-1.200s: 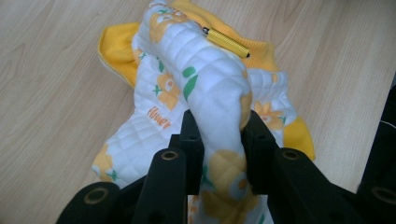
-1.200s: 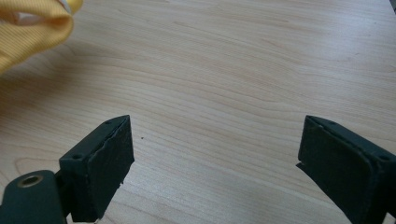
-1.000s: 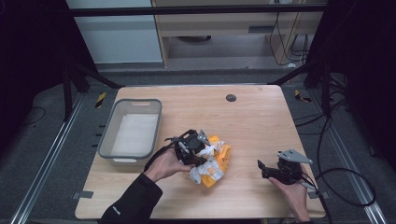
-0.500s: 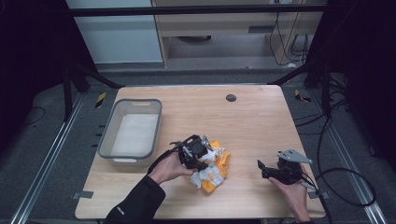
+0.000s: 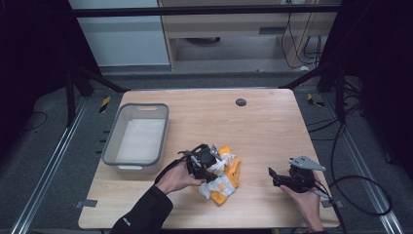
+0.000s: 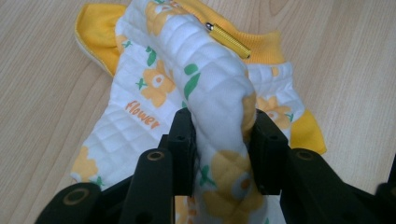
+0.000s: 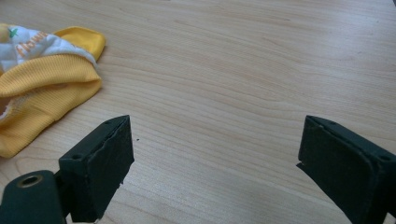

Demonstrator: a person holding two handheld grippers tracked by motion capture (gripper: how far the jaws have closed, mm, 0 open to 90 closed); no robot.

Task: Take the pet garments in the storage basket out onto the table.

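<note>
A small quilted white garment (image 5: pixel 225 179) with yellow flowers and yellow ribbed cuffs lies bunched on the wooden table (image 5: pixel 263 126), front and centre. My left gripper (image 5: pixel 210 164) rests on its left part. In the left gripper view a thick fold of the garment (image 6: pixel 210 79) bulges between the two pads, which still press its sides; the left gripper (image 6: pixel 219 126) has just been opening its jaws. A yellow metal pin (image 6: pixel 229 41) lies on the cloth. My right gripper (image 5: pixel 274 176) rests at the front right, open, nothing between its jaws (image 7: pixel 215 144). The garment's yellow cuff (image 7: pixel 42 74) lies to its left.
A grey plastic bin (image 5: pixel 112 146) with a white bottom stands at the table's left. A small black round disc (image 5: pixel 240 102) sits near the far edge. Cables (image 5: pixel 360 195) trail off the right side. Dark frame posts flank the table.
My left gripper has come down a little toward the front with the garment, which now lies lower and flatter on the table. The right gripper has stayed in place.
</note>
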